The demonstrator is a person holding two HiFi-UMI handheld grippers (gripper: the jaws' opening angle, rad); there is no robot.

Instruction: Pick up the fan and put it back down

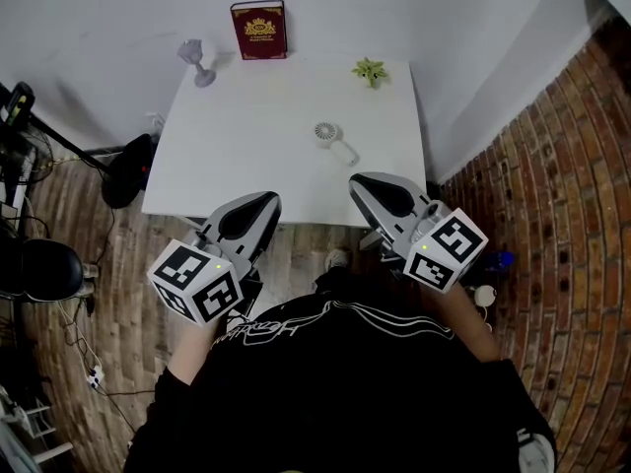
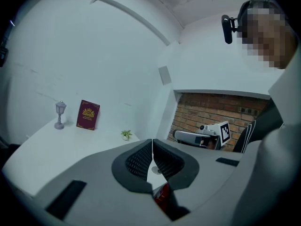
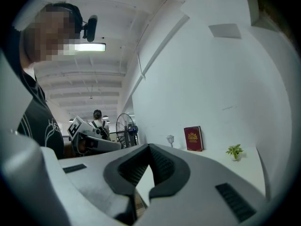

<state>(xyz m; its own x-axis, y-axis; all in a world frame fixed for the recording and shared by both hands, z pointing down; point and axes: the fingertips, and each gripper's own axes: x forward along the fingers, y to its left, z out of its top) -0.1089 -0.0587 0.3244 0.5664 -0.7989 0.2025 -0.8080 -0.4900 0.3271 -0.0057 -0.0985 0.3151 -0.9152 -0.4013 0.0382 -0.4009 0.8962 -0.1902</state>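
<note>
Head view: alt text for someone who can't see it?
A small white fan lies untouched on the white table; the left tool and right tool, both shut, hover at its near edge. A red book, grey lamp and plant stand at the back.

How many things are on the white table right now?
4: a grey lantern ornament back left, a red book standing beside it, a small plant back right, a white fan near the middle. Nothing looks hidden.
</note>
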